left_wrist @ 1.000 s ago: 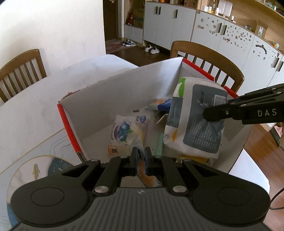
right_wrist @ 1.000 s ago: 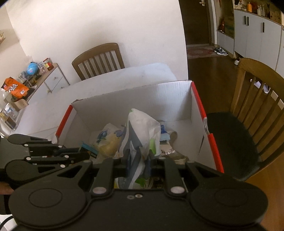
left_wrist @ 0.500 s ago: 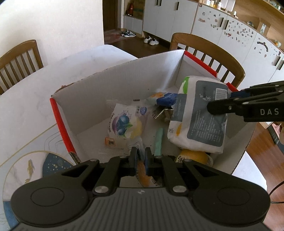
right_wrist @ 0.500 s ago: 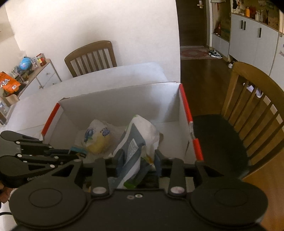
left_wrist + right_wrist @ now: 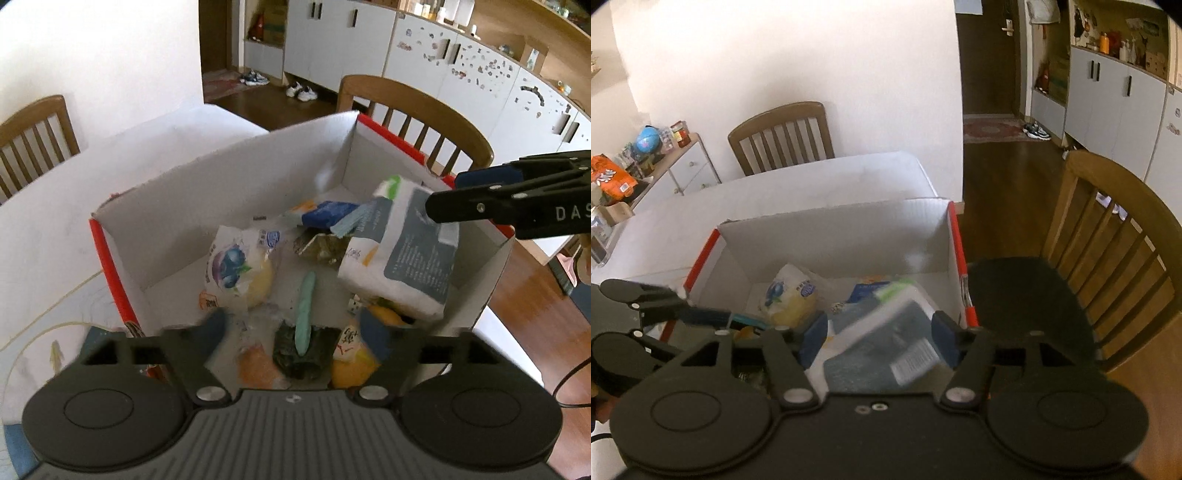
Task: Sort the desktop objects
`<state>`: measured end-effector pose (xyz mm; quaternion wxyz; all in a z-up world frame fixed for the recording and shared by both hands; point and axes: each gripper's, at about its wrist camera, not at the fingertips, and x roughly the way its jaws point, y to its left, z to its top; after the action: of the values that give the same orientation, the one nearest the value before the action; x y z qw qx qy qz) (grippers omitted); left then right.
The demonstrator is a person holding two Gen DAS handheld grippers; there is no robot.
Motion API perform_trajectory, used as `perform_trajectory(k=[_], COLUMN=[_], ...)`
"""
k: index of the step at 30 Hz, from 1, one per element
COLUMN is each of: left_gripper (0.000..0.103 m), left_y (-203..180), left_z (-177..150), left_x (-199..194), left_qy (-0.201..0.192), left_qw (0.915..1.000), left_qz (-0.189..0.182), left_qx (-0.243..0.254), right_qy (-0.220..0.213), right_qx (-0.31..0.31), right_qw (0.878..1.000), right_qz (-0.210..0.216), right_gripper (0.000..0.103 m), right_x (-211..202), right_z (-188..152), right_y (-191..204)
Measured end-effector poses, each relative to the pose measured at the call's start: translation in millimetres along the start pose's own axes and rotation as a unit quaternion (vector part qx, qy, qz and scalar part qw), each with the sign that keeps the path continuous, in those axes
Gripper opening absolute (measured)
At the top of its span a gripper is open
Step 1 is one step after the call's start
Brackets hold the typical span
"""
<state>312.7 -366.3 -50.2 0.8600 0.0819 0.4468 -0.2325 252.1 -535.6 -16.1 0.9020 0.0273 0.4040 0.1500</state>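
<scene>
The white and grey packet [image 5: 402, 254] tips, blurred, inside the cardboard box [image 5: 229, 206] on the table [image 5: 55, 229], between the right gripper [image 5: 879, 332] jaws, which are opening. Left gripper [image 5: 295, 332] jaws spread too, empty. It may crush the snacks [image 5: 240, 269] beneath.

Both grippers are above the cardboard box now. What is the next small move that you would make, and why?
Probably lift both grippers up and back out of the cardboard box. The jaws of the left gripper and right gripper are opening, and no pad presses on anything. The white and grey packet lies blurred and tilted inside the box with the other snacks, so both drops look finished.
</scene>
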Motion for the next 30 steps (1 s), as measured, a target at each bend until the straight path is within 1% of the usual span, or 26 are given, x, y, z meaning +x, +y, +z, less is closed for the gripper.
perform_trajectory(k=[7, 12, 24, 27, 30], left_gripper=[0.083, 0.083, 0.083, 0.088, 0.088], left_y=[7.2, 7.5, 8.2, 10.2, 13.8], left_z=[-1.8, -3.0, -7.8, -10.0, -12.6], left_x=[-12.9, -30.6, -58.6, -63.4, -66.9], left_qy=[-0.012, -0.034, -0.055, -0.058, -0.06], left_qw=[0.9995, 0.9979, 0.996, 0.9958, 0.9958], left_qz=[-0.012, -0.036, -0.036, -0.032, -0.031], left_qx=[-0.027, -0.042, -0.062, -0.063, -0.062], right_qy=[-0.001, -0.002, -0.011, -0.016, -0.023], right_qx=[-0.005, -0.007, -0.03, -0.035, -0.042], right_qw=[1.0, 1.0, 0.999, 0.998, 0.998], right_qz=[0.009, 0.017, 0.043, 0.047, 0.044], right_gripper=[0.064, 0.064, 0.065, 0.067, 0.067], right_x=[-4.8, -8.3, -22.3, -27.1, -31.4], right_z=[-0.5, -1.9, -4.1, -5.2, -7.7], right_y=[4.8, 8.0, 27.4, 34.1, 41.7])
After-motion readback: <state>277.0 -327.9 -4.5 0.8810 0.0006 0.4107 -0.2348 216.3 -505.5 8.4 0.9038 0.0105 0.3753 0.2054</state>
